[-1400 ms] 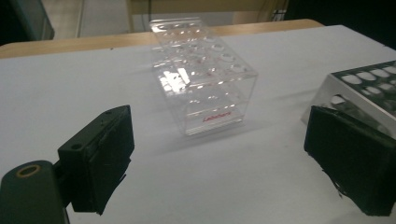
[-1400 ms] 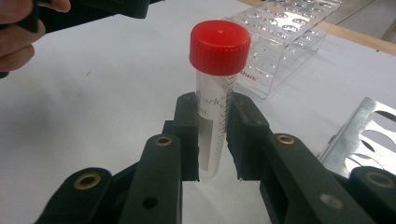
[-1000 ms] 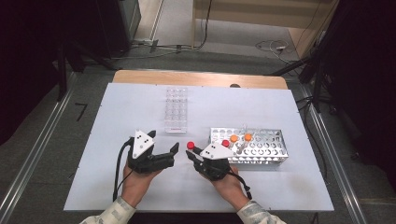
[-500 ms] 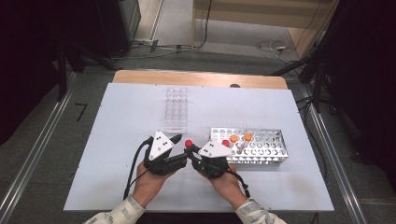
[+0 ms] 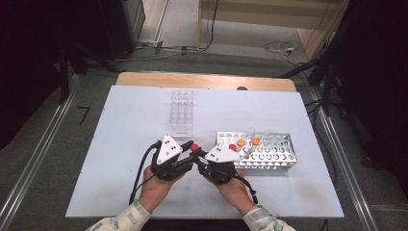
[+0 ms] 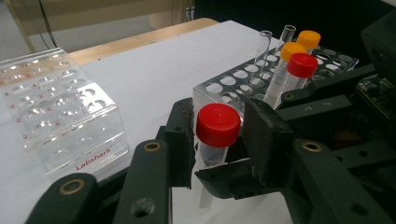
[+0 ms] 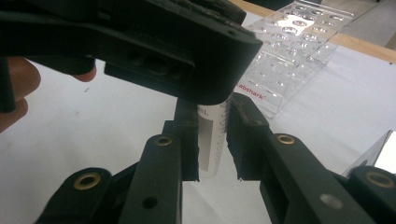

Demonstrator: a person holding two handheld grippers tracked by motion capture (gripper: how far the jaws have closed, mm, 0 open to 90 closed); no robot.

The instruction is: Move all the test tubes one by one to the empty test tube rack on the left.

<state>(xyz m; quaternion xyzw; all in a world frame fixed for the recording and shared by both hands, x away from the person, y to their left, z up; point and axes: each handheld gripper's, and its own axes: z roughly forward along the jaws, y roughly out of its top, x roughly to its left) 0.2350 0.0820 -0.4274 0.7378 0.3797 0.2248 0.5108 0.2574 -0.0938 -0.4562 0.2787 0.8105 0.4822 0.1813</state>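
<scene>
The clear plastic tube with a red screw cap (image 6: 216,135) was off the white worktop (image 5: 120,144), at nine o'clock from the metal rack (image 5: 269,154), clamped in the right tool (image 7: 212,140), while the left tool (image 6: 217,128) had just been closing onto its cap, so unscrewing looked left to do.

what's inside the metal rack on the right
The metal rack holds two orange-capped tubes, one red-capped tube and two uncapped clear tubes, all upright near one end. Most holes look empty. The tubes' lower ends are hidden inside the rack.
</scene>
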